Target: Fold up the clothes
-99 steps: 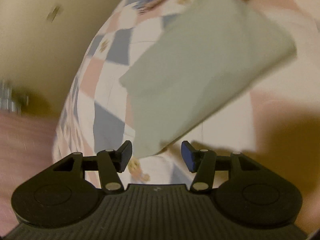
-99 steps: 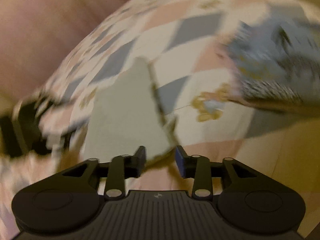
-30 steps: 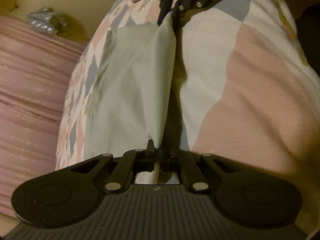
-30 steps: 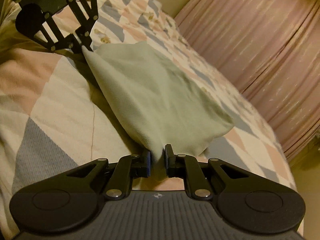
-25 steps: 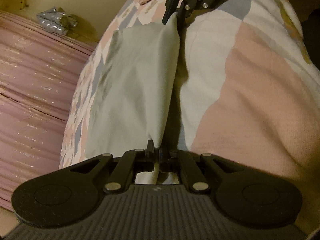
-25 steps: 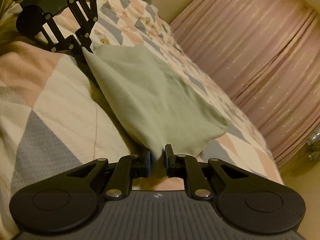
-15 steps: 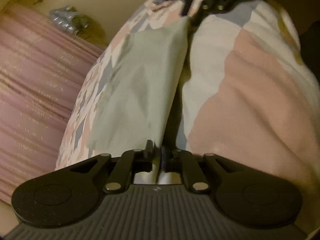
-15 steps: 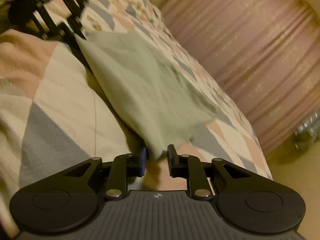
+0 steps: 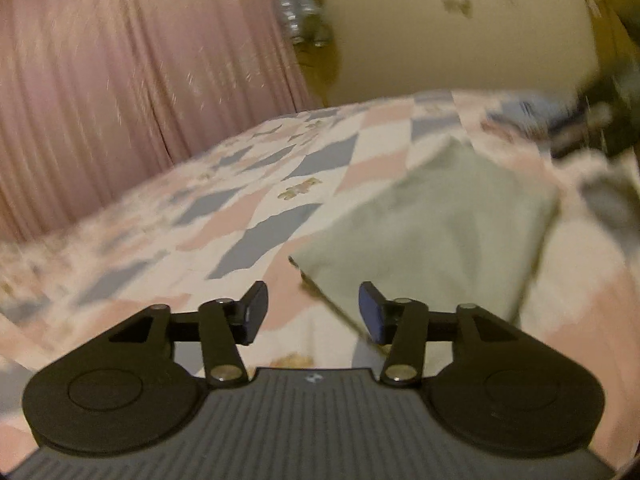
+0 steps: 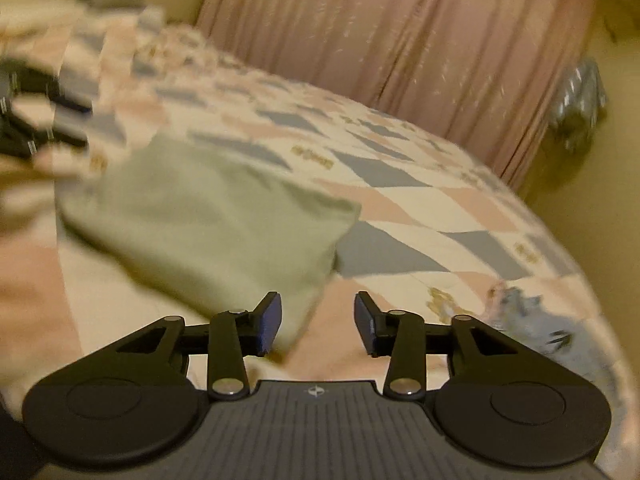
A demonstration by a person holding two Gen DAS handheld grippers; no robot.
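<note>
A pale green folded cloth (image 9: 432, 232) lies flat on the patchwork bedspread (image 9: 256, 216). In the left wrist view my left gripper (image 9: 312, 312) is open just short of the cloth's near corner, nothing between its fingers. In the right wrist view the same green cloth (image 10: 208, 216) spreads to the upper left, and my right gripper (image 10: 316, 322) is open with the cloth's near corner by its left finger (image 10: 269, 320). The left gripper (image 10: 36, 120) shows blurred at the far left there. The right gripper (image 9: 588, 120) appears blurred at the top right of the left wrist view.
A pink curtain (image 9: 120, 80) hangs behind the bed, also the pink curtain (image 10: 400, 32) in the right wrist view. A blue patterned garment (image 10: 528, 320) lies on the bedspread to the right. Shiny wrapped bottles (image 9: 300, 12) stand by the yellow wall.
Both grippers have let go of the green cloth and opened. The cloth now lies flat on the bed, and both grippers have drawn back and turned towards the curtain.
</note>
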